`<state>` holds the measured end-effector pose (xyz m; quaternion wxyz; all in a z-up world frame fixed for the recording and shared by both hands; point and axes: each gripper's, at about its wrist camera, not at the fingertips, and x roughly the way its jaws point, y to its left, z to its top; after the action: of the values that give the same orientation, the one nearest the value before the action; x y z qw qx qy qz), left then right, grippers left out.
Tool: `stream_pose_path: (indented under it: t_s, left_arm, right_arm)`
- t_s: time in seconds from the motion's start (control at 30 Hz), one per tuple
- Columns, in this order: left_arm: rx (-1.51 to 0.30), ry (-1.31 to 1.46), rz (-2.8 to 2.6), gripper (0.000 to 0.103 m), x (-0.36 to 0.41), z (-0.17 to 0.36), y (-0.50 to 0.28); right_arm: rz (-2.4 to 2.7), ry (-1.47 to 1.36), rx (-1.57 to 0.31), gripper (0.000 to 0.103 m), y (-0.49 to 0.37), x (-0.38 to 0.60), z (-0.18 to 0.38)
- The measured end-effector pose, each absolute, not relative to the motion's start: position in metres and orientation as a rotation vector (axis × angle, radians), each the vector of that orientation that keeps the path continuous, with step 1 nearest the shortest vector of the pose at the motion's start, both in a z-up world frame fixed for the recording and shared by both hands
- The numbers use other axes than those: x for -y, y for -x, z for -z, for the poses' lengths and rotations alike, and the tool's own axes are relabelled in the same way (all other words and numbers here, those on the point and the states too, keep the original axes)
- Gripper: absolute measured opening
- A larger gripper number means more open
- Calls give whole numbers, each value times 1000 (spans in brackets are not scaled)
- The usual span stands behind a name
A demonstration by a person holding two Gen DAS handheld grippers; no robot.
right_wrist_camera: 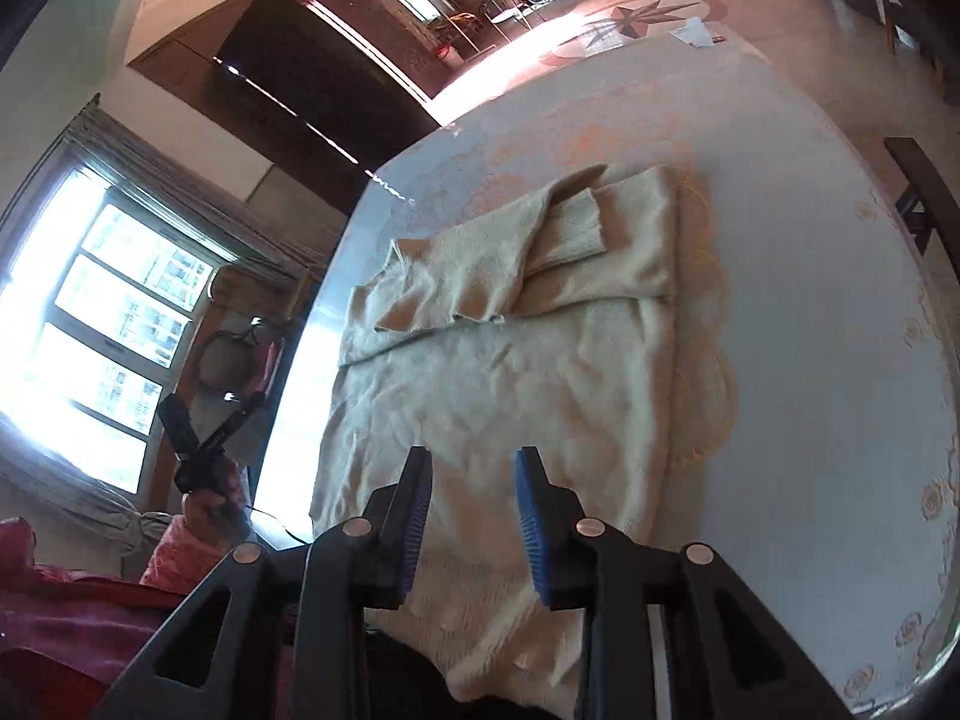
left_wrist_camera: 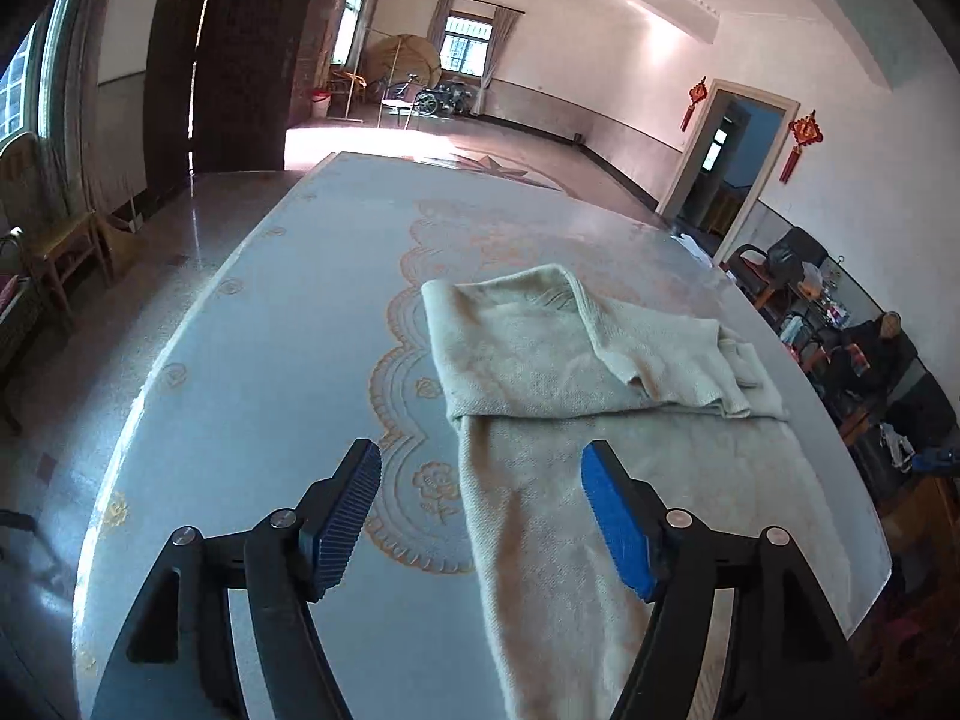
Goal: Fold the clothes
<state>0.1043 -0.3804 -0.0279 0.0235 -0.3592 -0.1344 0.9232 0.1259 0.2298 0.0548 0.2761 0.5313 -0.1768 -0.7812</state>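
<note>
A cream knitted sweater (left_wrist_camera: 558,396) lies flat on the table, its upper part with the sleeves folded in over the body. It also shows in the right wrist view (right_wrist_camera: 510,372), with a sleeve (right_wrist_camera: 570,228) laid across the folded top. My left gripper (left_wrist_camera: 480,510) is open and empty, hovering over the sweater's near left edge. My right gripper (right_wrist_camera: 474,516) is open and empty above the sweater's near body. The left gripper also shows at the left of the right wrist view (right_wrist_camera: 204,444), held in a hand.
The table (left_wrist_camera: 270,360) has a pale blue cloth with an orange floral pattern (left_wrist_camera: 420,492). A wooden chair (left_wrist_camera: 60,252) stands to the left, cluttered shelves (left_wrist_camera: 840,330) to the right. A white scrap (right_wrist_camera: 693,33) lies at the table's far end.
</note>
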Motion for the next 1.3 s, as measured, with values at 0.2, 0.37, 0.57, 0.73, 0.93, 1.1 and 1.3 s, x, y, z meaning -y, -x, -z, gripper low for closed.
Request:
stream_pose_path:
  t_s: [0.2,0.37,0.57,0.73,0.93,1.1,1.3]
  left_arm:
    - [392,1198,-2825,71,379,53,-194]
    - [552,1312,-2694,71,361,94,-244]
    - [647,1305,-2587,71,344,116,-262]
    - [652,1267,-2520,78,324,117,-262]
    - [507,1239,-2584,81,292,117,-257]
    - [347,1287,-2593,35,273,118,-254]
    - [531,1324,-2477,12,285,129,-255]
  right_arm:
    - [2020,-1626,458,29,-177,-258,21]
    - [1903,-1689,481,30,-196,-266,76]
    - [1783,-1651,513,30,-208,-270,96]
    - [1716,-1629,491,30,-211,-258,98]
    - [1704,-1602,515,30,-211,-244,99]
    - [1742,-1607,540,7,-215,-243,103]
    - [1710,-1625,605,6,-218,-244,105]
